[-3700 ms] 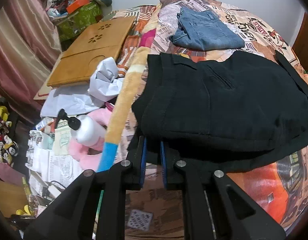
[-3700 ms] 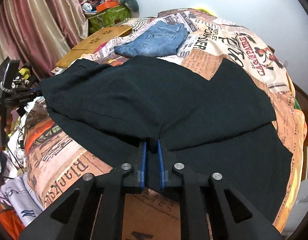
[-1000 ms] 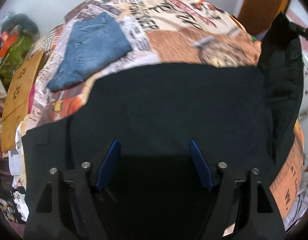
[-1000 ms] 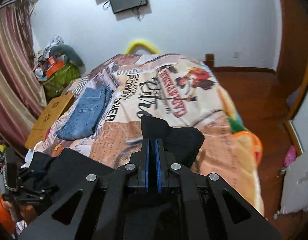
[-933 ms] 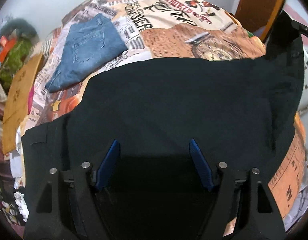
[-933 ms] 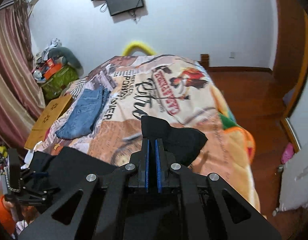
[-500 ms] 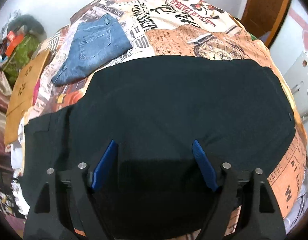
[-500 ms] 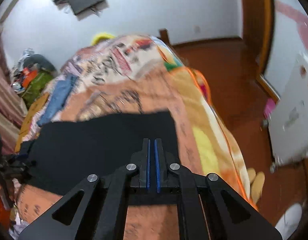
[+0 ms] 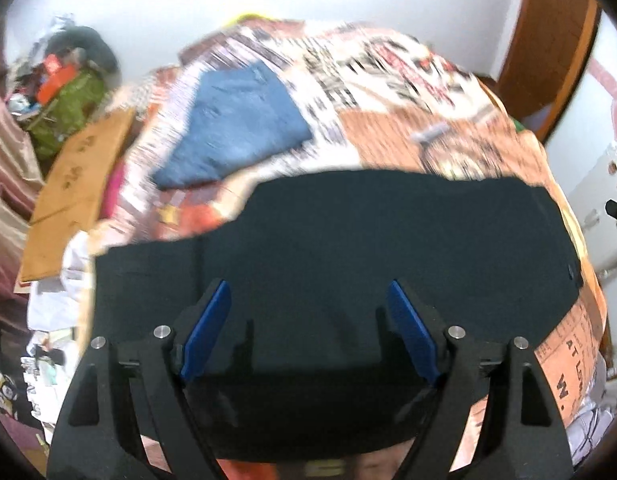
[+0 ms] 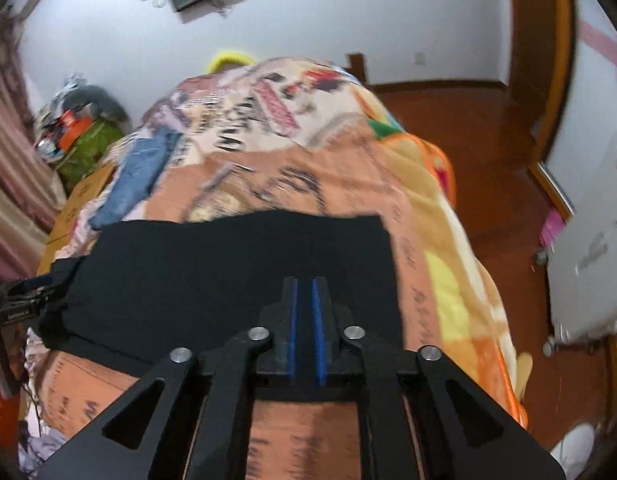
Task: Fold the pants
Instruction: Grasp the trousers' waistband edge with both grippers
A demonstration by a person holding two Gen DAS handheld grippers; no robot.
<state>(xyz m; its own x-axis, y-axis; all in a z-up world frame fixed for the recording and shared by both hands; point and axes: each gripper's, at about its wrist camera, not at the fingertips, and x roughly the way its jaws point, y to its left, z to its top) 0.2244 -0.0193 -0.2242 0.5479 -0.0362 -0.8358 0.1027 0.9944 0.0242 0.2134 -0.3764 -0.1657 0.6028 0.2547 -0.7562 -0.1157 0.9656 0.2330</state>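
Black pants (image 9: 388,248), folded flat on the printed bedspread (image 9: 408,148), fill the centre of both views. Left gripper (image 9: 308,320): jaws spread wide above the cloth, grasping nothing. Right gripper (image 10: 304,312): jaws opening by a narrow gap over the pants' near edge; whether fabric lies between the pads cannot be told. Folded blue jeans (image 9: 232,124) lie at upper left. Legible bedspread lettering, lower right of the left view: "AT" and "W."; remaining print is blurred.
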